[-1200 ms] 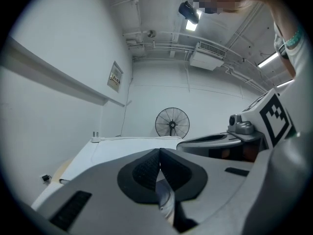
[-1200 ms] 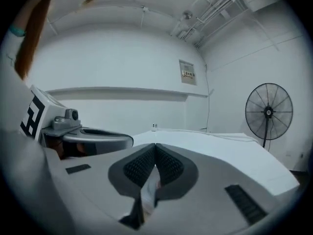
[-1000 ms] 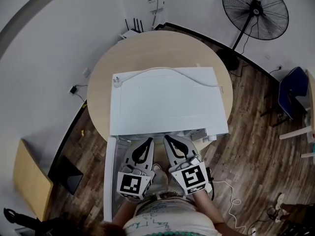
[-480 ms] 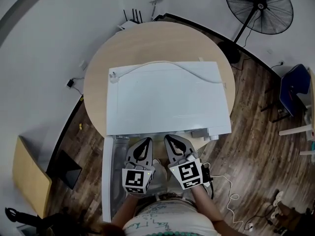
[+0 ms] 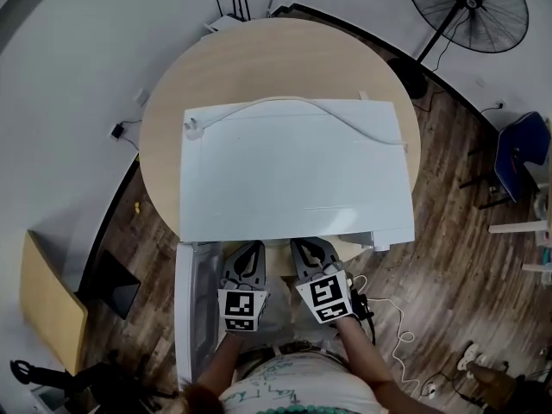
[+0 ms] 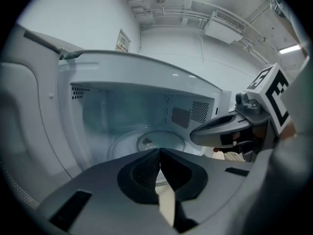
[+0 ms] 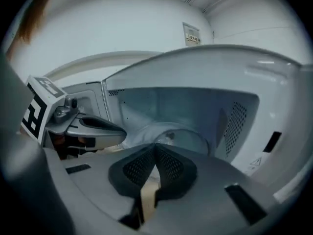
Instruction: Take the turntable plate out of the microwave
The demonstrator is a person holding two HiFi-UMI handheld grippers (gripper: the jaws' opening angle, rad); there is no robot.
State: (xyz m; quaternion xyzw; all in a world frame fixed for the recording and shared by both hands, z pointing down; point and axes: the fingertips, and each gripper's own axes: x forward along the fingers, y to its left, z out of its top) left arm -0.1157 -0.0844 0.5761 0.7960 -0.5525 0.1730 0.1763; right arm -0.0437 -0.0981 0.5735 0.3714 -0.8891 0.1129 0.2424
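A white, box-shaped microwave oven point(image 5: 293, 171) sits on a round, light-wood table point(image 5: 164, 93). Its white door point(image 5: 185, 309) is swung open at the near left. A thin white cable point(image 5: 293, 109) curves across the far part of the oven's top. The round, clear-glass turntable plate point(image 6: 146, 142) lies flat in the middle of the cavity floor, inside the oven.

The person stands at the near side and holds both tools side by side in front of the open cavity, with the tips sloping down towards it. The grey two-jaw left gripper point(image 6: 159, 151) has its jaws pressed together and grips nothing. The matching right gripper point(image 7: 155, 146), just beside it, is also fully closed and empty. In each gripper view the plate shows just beyond the closed tips, and neither tool has hold of it.

A black pedestal fan point(image 5: 470, 7) stands at the far right on the dark wood-plank floor point(image 5: 448, 231).
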